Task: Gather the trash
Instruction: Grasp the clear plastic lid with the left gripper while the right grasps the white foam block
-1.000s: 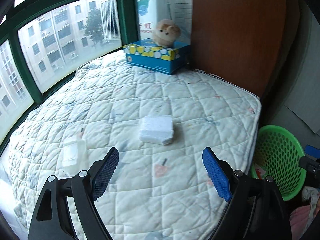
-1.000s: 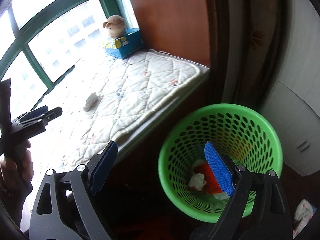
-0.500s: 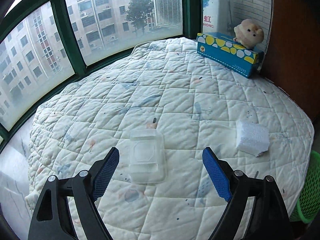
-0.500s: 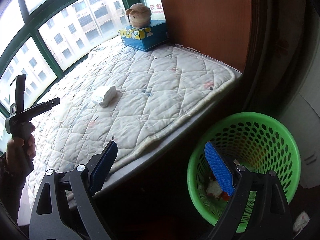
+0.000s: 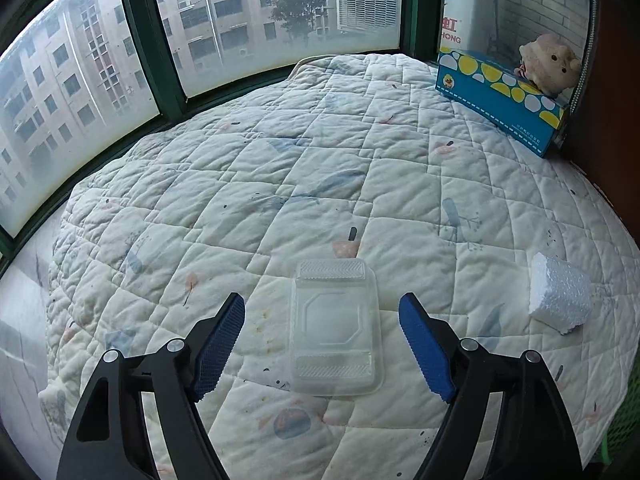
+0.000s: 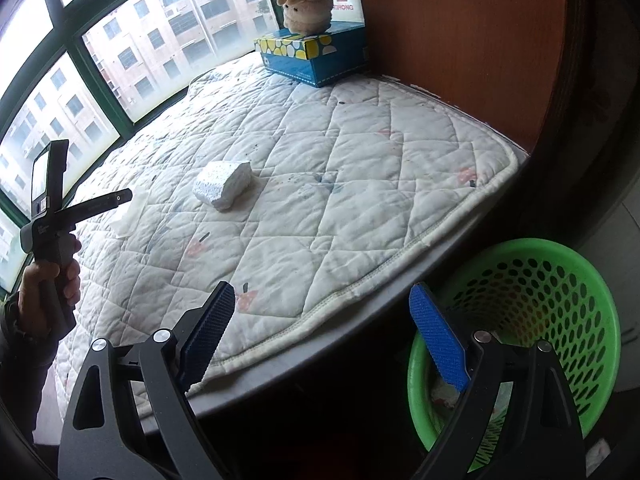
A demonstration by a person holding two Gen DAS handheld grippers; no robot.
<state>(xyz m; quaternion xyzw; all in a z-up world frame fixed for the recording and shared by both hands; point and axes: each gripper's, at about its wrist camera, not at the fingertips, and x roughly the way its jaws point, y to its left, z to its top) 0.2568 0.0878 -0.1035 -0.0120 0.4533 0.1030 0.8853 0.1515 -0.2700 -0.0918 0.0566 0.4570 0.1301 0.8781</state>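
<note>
1. A clear plastic tray (image 5: 335, 330) – shallow, rectangular – is lying on the quilted mattress (image 5: 280, 184) near its front edge, between the left claw's (image 5: 322, 346) parted, just-narrowing fingers, untouched.
2. Right claw (image 6: 320, 334) is gaping empty; only its view is showing the green basket (image 6: 560, 280) beyond the mattress edge.

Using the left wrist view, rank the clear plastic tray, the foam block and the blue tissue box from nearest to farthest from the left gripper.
1. Clear plastic tray: lying flat between the fingers of the left gripper, untouched.
2. Foam block: off to the right on the quilt.
3. Blue tissue box: far right corner, by the window.
</note>
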